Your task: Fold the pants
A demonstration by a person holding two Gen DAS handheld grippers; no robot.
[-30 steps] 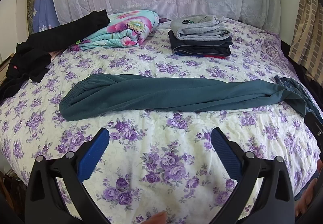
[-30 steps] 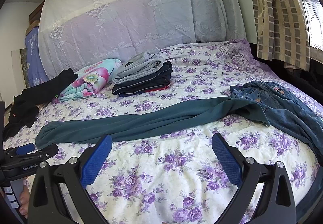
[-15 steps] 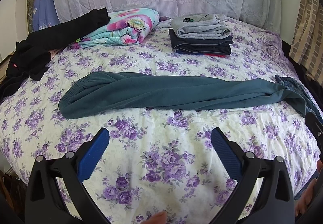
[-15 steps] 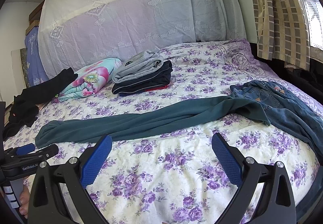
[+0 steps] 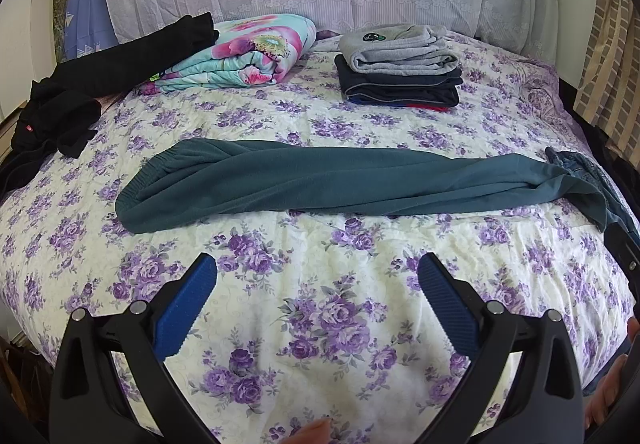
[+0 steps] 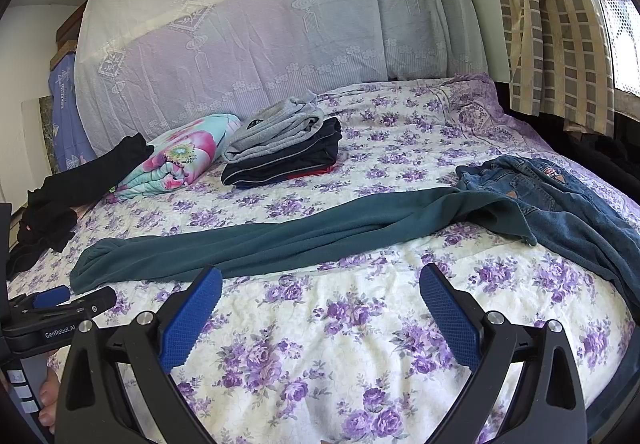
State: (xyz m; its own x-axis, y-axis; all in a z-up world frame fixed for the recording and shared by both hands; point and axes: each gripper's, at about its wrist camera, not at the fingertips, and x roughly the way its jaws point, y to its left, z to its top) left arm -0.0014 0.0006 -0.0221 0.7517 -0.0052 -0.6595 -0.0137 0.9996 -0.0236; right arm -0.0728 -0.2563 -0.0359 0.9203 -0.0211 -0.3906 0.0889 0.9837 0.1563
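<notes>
Left wrist view is showing the left tool (image 5: 316,276) hanging above the bed (image 5: 320,308), blades spread wide, gripping nothing; the teal pants (image 5: 340,180) are lying ahead of it, stretched lengthwise across the bedspread, waistband to the left; the right tool (image 6: 320,288) is hovering just as wide apart, cuffs resting against the jeans (image 6: 560,200); best bet is pinching both layers at each end before folding.

We note teal pants (image 5: 340,180), purple-floral cream bedspread (image 5: 320,284), blue denim jeans (image 6: 560,200), pink-turquoise floral quilt (image 5: 248,52).
</notes>
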